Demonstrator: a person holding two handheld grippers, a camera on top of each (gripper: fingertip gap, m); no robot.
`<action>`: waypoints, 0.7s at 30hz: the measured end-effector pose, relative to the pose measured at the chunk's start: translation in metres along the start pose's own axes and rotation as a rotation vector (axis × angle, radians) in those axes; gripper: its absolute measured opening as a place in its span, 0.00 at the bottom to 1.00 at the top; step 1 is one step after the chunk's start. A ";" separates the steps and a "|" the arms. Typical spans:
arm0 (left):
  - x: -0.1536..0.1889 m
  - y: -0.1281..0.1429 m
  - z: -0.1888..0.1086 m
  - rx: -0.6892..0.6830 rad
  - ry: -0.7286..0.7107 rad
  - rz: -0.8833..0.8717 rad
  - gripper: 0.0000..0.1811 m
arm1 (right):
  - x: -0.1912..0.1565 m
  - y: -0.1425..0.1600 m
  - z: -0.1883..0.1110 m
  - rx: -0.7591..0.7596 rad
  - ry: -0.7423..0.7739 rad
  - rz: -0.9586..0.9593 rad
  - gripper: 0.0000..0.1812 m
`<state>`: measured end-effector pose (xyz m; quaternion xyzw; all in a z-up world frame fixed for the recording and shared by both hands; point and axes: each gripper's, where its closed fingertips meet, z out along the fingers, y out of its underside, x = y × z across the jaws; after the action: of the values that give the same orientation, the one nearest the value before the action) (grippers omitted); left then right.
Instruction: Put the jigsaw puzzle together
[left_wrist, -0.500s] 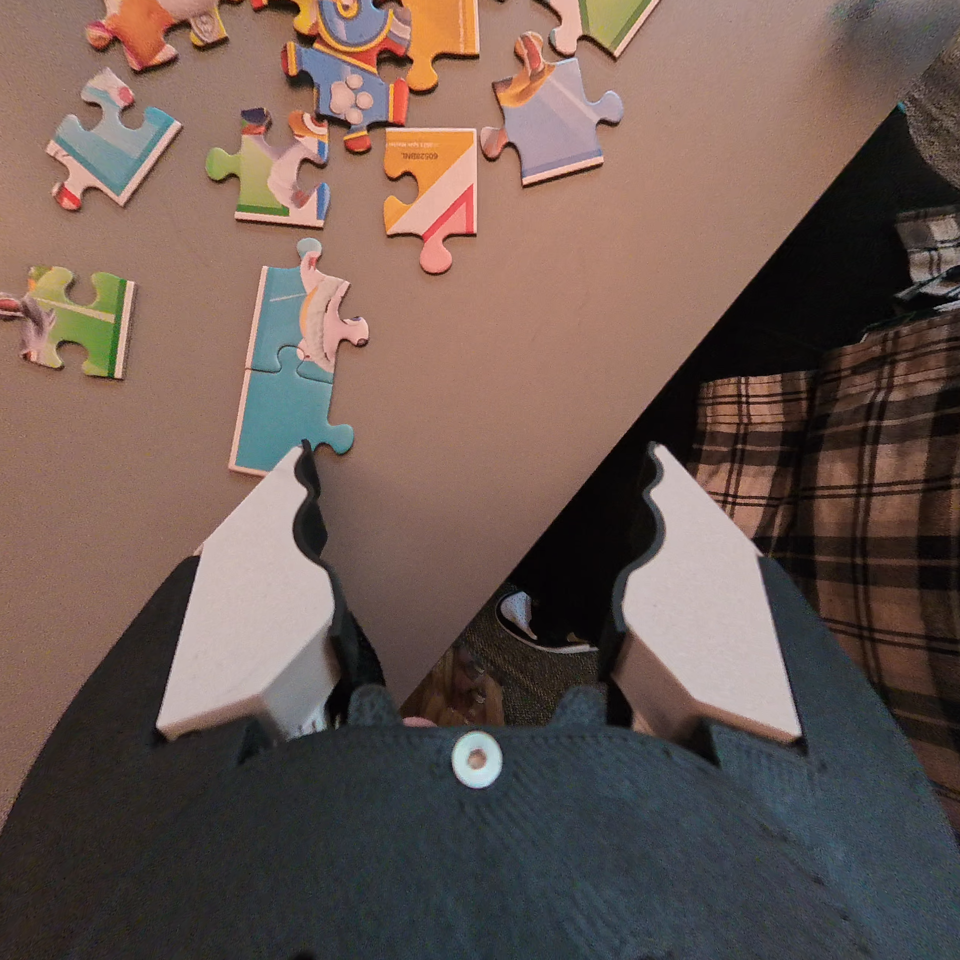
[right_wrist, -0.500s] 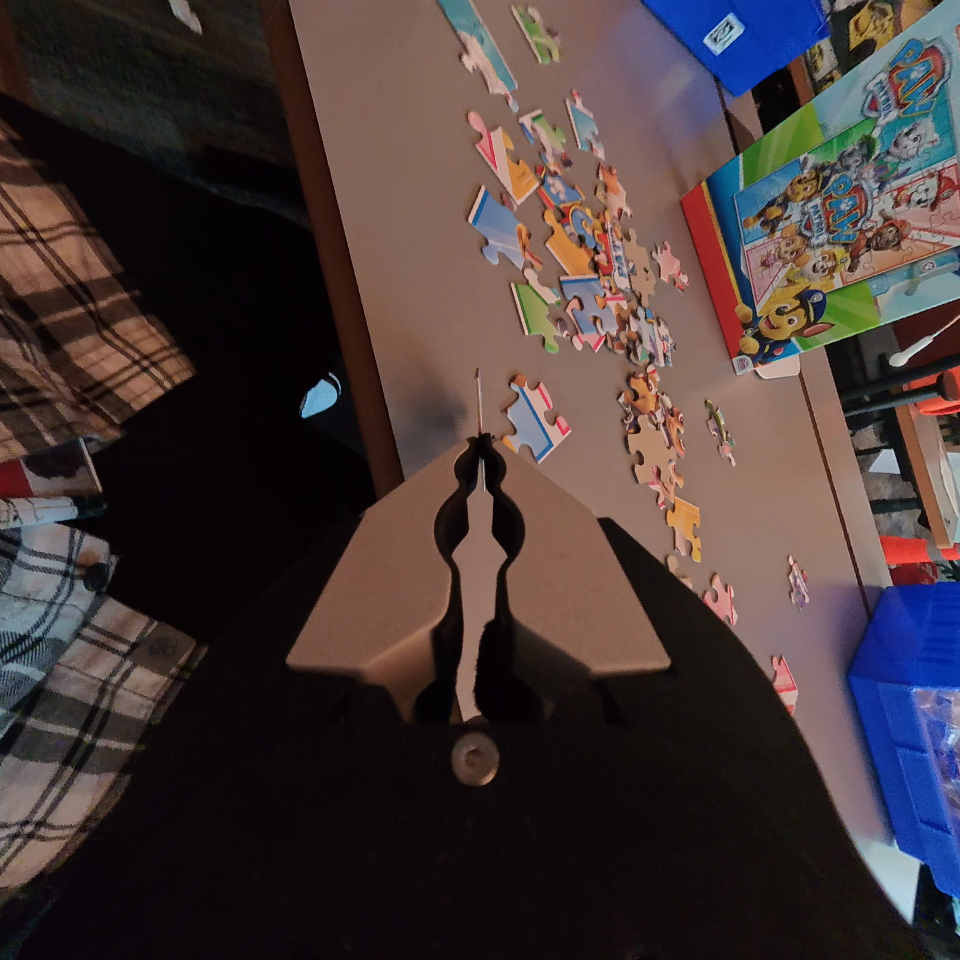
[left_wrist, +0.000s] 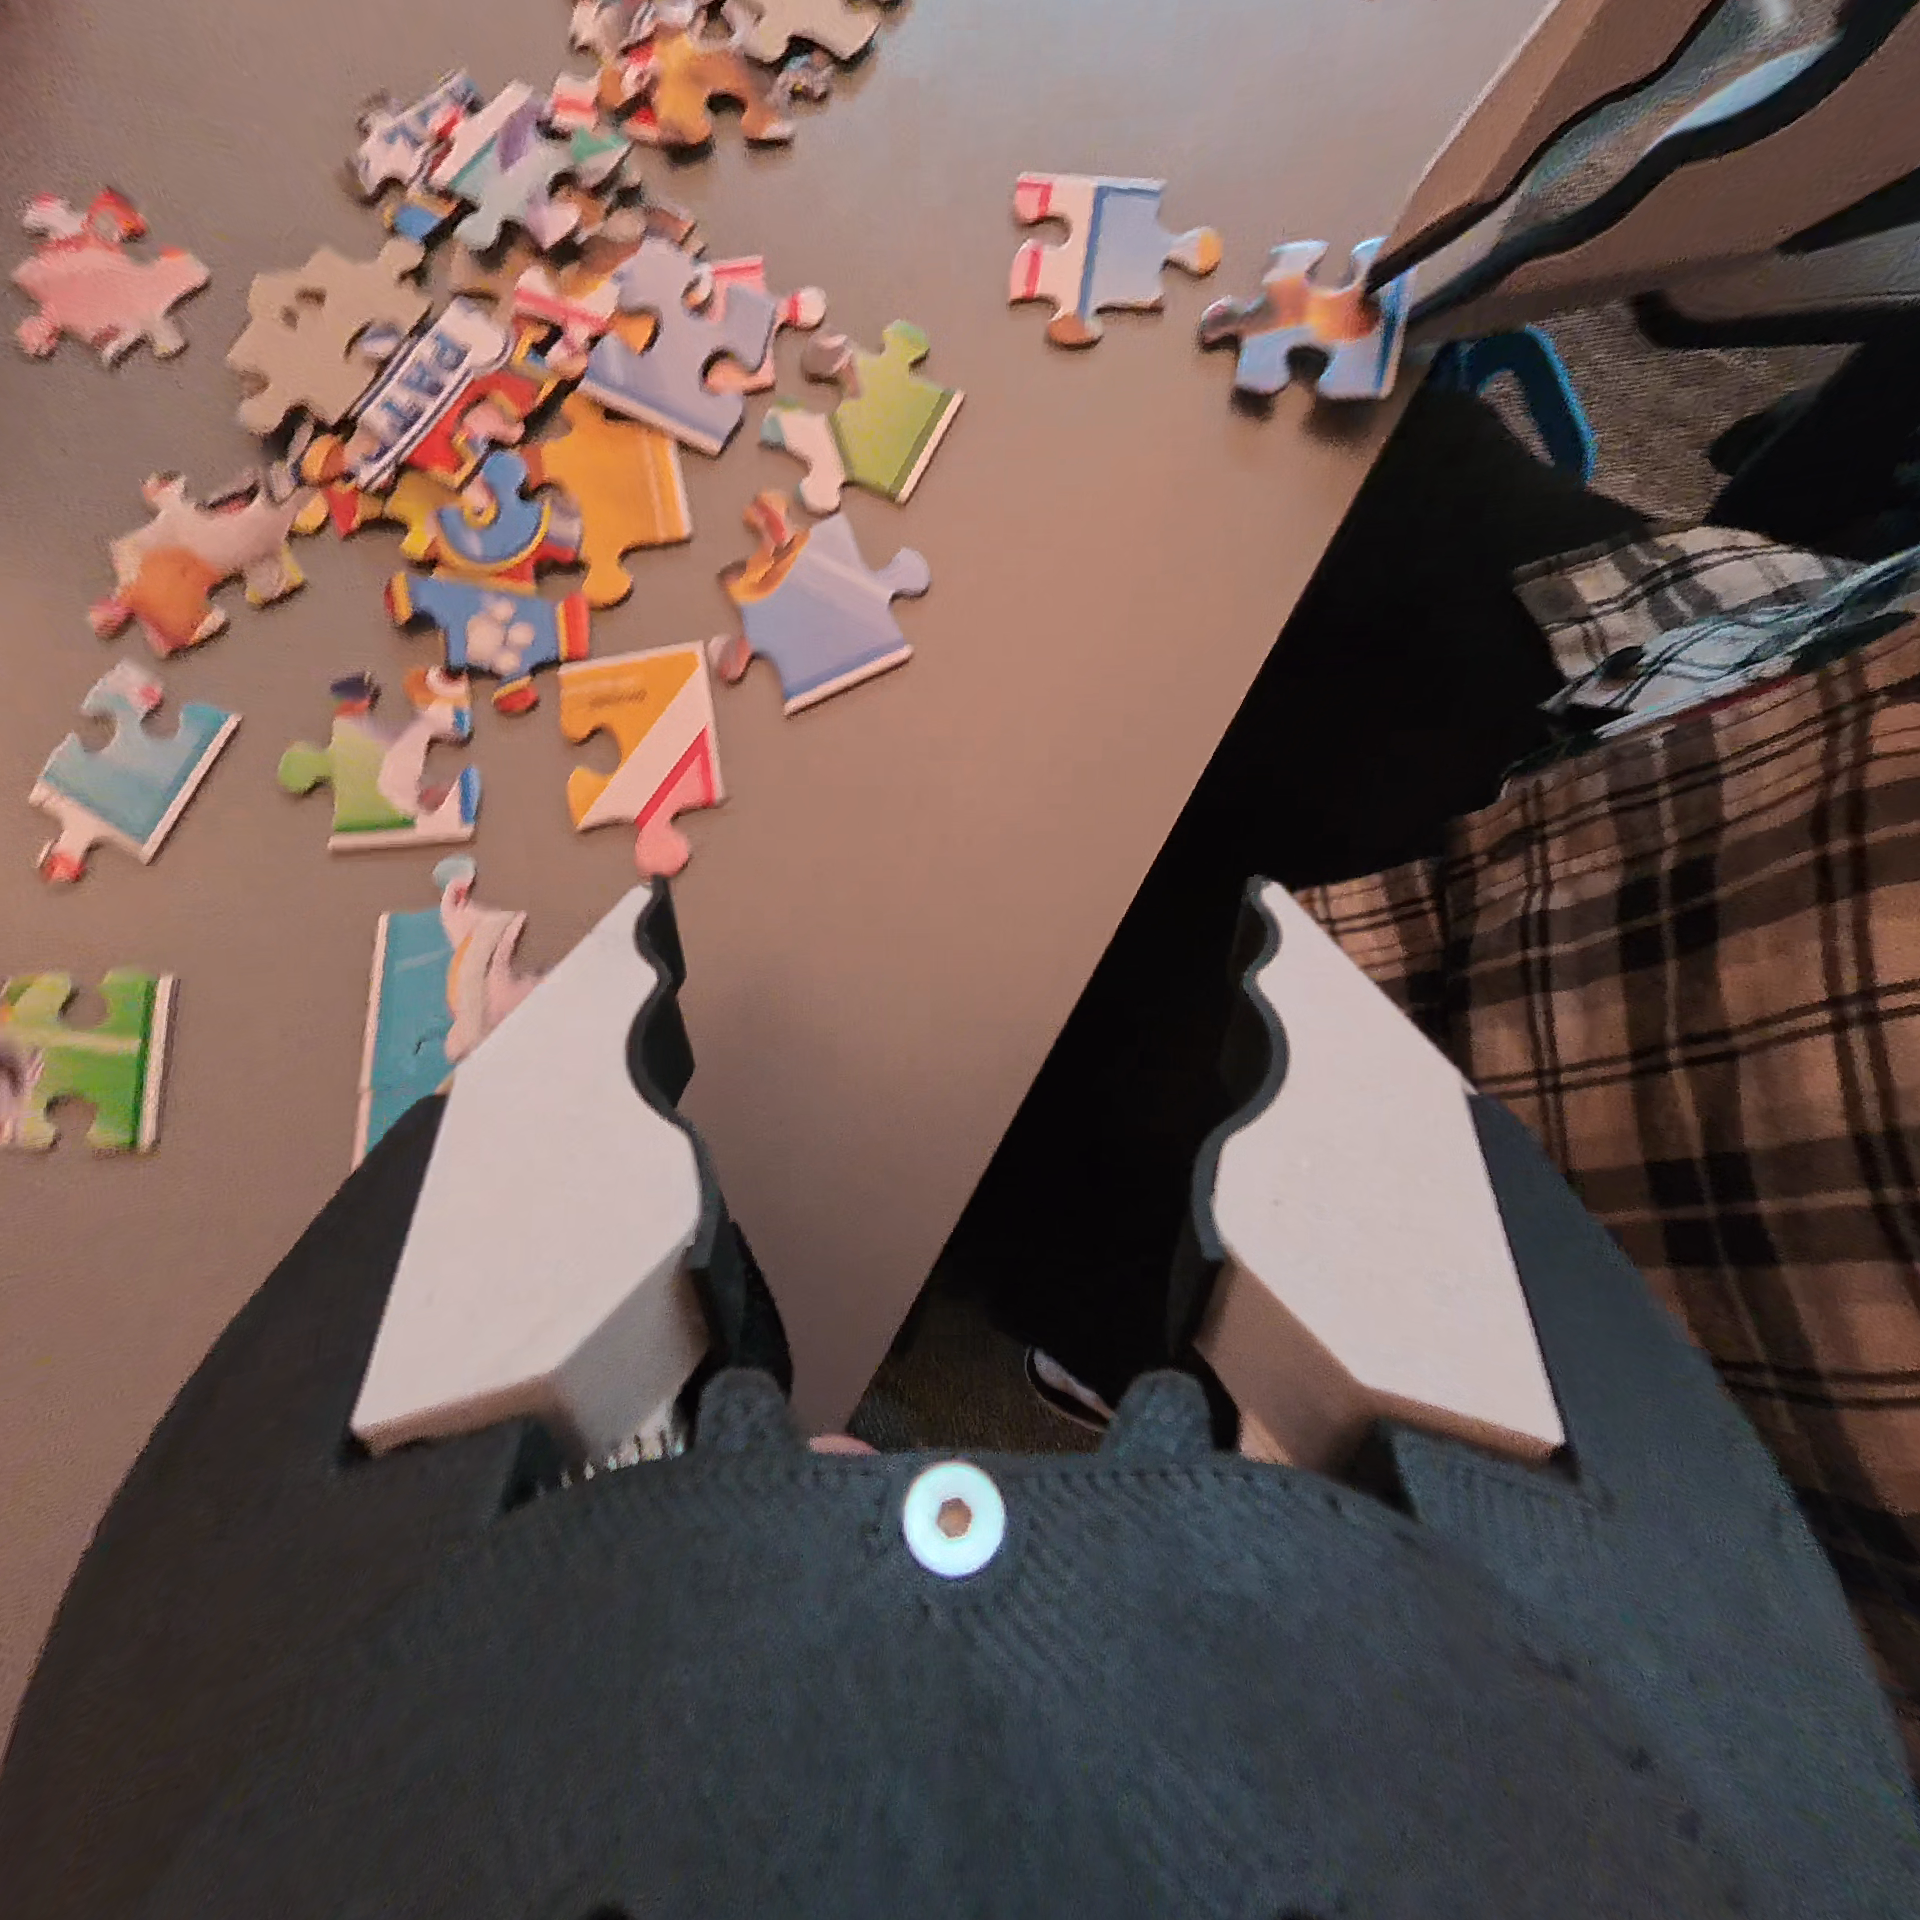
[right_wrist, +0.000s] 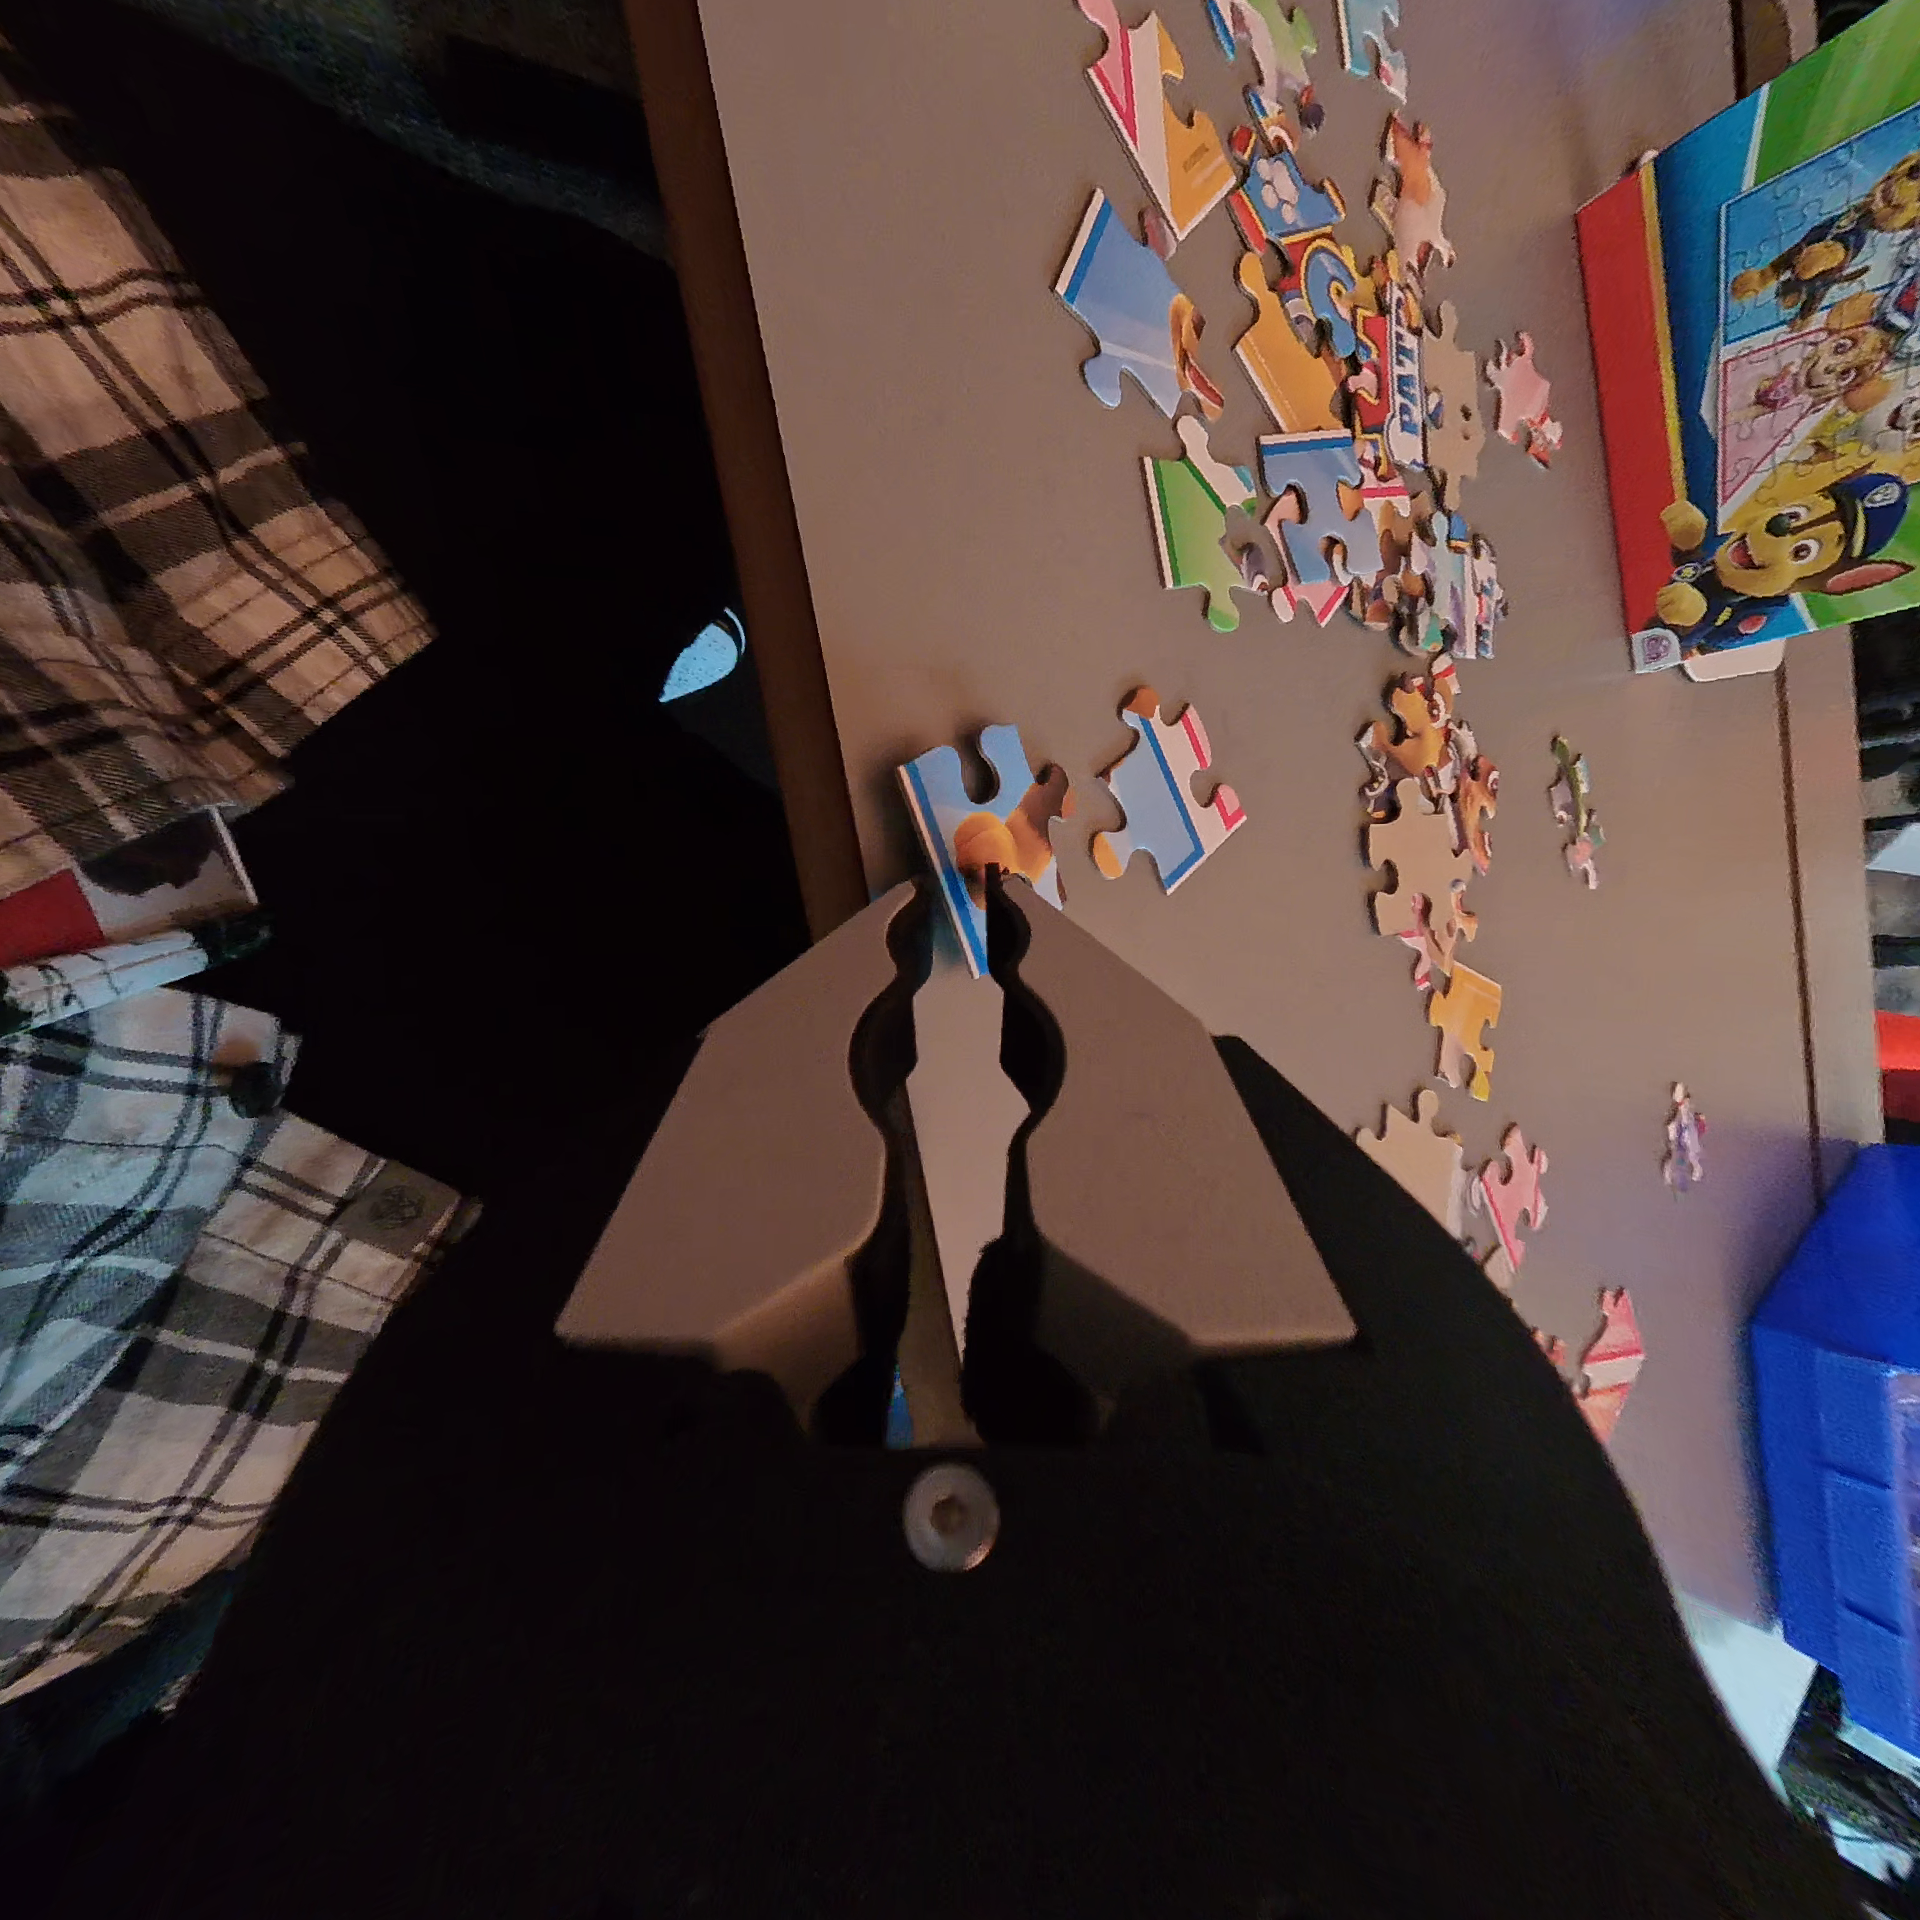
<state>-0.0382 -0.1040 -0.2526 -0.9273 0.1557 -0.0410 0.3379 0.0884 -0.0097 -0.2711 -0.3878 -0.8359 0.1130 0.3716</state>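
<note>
Right gripper (right_wrist: 961, 883) pinches a blue-and-orange puzzle piece (right_wrist: 982, 805) by its edge, right at the near rim of the grey table (right_wrist: 935, 436); the piece looks tilted, one side against the tabletop. Left gripper (left_wrist: 956, 904) hangs wide apart and empty above the table edge. Just beside its left finger lie two joined teal pieces (left_wrist: 416, 1008). Loose pieces (left_wrist: 540, 436) are heaped and scattered farther in. The puzzle box (right_wrist: 1766, 395) sits at the far side, a blue bin (right_wrist: 1839, 1403) to the right.
</note>
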 end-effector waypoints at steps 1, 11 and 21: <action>0.005 -0.004 0.005 0.003 0.024 0.016 0.57 | 0.000 0.000 -0.001 0.000 -0.004 0.007 0.05; 0.019 -0.020 0.048 -0.085 0.218 0.109 0.64 | -0.002 0.002 -0.003 0.040 -0.088 0.112 0.07; 0.051 -0.016 0.045 -0.099 0.219 0.122 0.68 | -0.005 -0.003 0.001 0.088 -0.133 0.168 0.01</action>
<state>0.0225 -0.0812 -0.2785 -0.9216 0.2496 -0.1136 0.2747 0.0880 -0.0151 -0.2729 -0.4314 -0.8174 0.2060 0.3214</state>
